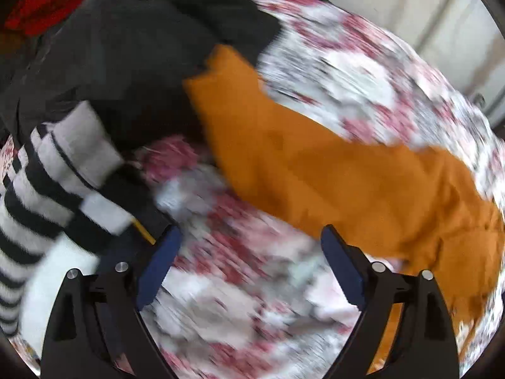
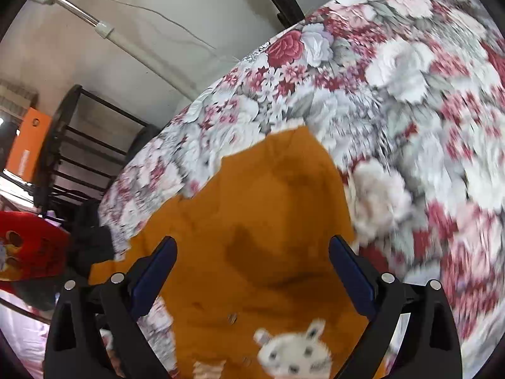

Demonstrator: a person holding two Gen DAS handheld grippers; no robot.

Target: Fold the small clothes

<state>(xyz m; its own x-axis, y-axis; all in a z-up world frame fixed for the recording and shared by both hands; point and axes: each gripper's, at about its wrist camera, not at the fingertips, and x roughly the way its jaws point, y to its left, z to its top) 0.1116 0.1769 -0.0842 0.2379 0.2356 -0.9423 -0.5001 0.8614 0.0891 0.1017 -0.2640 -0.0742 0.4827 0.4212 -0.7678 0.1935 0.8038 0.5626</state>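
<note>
The orange garment lies spread on the flowered bedspread, soft and light, likely to sag and slip; its edges or corners look best to pinch. The right gripper hangs open over it; the left gripper is open just beside it, near a striped garment.

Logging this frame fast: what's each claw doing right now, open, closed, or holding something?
Left claw: open, holding nothing, above the floral bedsheet.
Right claw: open, holding nothing, over the orange garment.
</note>
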